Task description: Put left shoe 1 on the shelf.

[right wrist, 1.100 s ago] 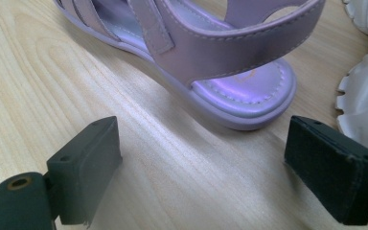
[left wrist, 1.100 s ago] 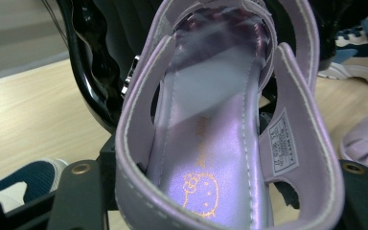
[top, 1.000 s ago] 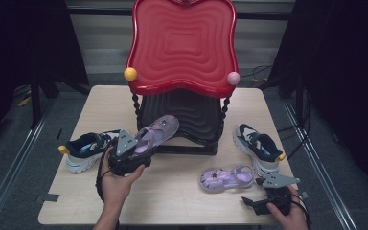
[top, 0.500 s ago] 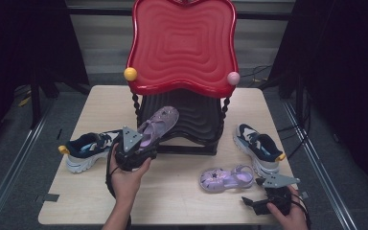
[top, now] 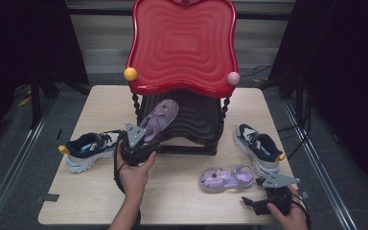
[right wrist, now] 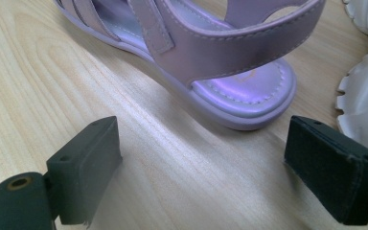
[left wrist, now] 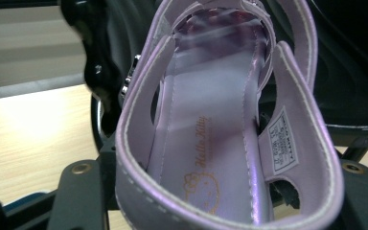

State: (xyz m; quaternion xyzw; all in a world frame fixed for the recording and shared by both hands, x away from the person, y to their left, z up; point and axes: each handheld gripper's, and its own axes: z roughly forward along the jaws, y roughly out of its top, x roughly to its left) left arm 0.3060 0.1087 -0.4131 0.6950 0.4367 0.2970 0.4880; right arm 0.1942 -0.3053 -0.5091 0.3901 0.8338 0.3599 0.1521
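Now the left gripper (top: pixel 141 143) has its jaws closed on the heel of one purple sandal (top: pixel 159 120), toe at the black shelf (top: pixel 196 120). The second sandal (top: pixel 226 178) lies on the table (top: pixel 182 196) before the open, empty right gripper (right wrist: pixel 203 167).

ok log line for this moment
left hand-held gripper: shut on purple sandal at rack | right hand-held gripper: open
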